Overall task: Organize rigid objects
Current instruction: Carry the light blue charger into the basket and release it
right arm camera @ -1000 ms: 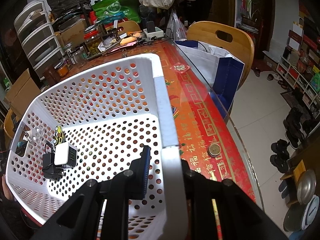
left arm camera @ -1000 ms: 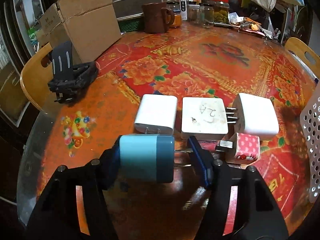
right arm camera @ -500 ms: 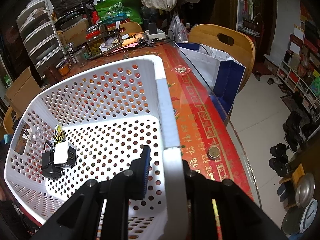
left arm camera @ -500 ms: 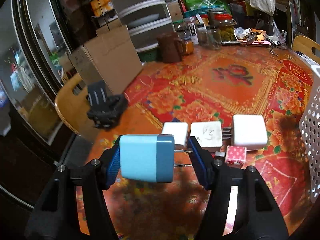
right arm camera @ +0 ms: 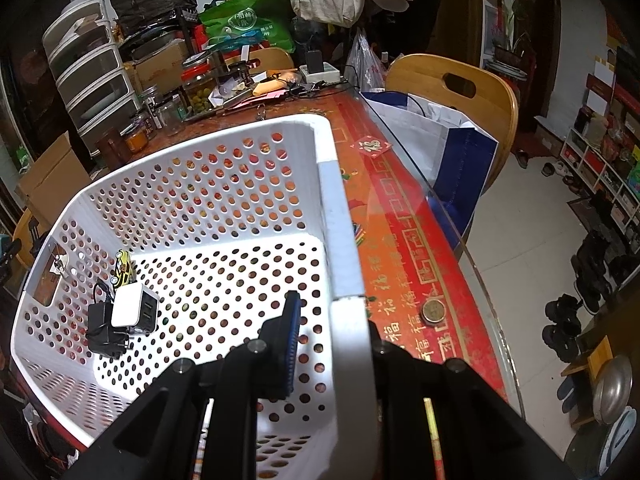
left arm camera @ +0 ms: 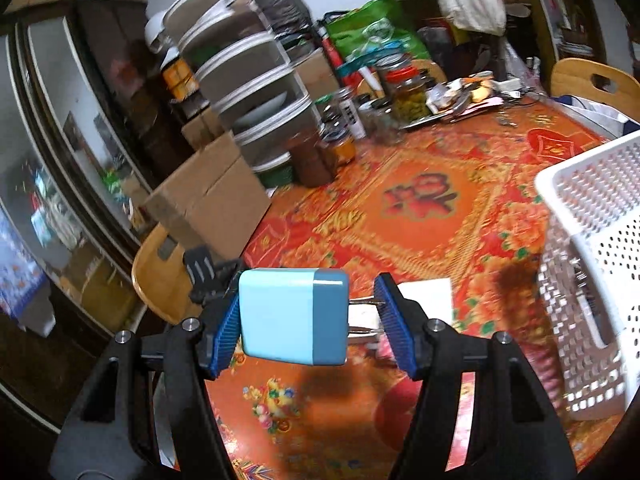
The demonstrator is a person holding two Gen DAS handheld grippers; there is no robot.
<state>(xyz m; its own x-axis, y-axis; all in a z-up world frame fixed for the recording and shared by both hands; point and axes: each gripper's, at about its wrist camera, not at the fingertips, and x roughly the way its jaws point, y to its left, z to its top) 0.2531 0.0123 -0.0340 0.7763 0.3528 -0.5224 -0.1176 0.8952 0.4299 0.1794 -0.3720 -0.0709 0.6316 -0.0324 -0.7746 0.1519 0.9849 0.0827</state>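
The left gripper (left arm camera: 306, 320) is holding a blue charger (left arm camera: 294, 317) in the air above the counter (left arm camera: 420, 216), its jaws clamped on it: one pad is pressing the light-blue end, the other the tips of the metal prongs. The white basket (left arm camera: 592, 216) is standing on the counter to the right of the charger, well apart from it. Behind the charger, a white adapter (left arm camera: 426, 294) is lying on the counter, partly hidden by the jaws.

The right gripper (right arm camera: 332, 344) is gripping the basket's (right arm camera: 336, 216) near rim, jaws closed on the wall with one pad inside and the other outside. Inside the basket, by its far-left wall, a white charger (right arm camera: 132, 311) is resting against a black adapter (right arm camera: 102, 326), with a small yellow toy car (right arm camera: 123, 269) just behind them. A coin (right arm camera: 433, 312) is lying on the counter just outside the basket's right wall.
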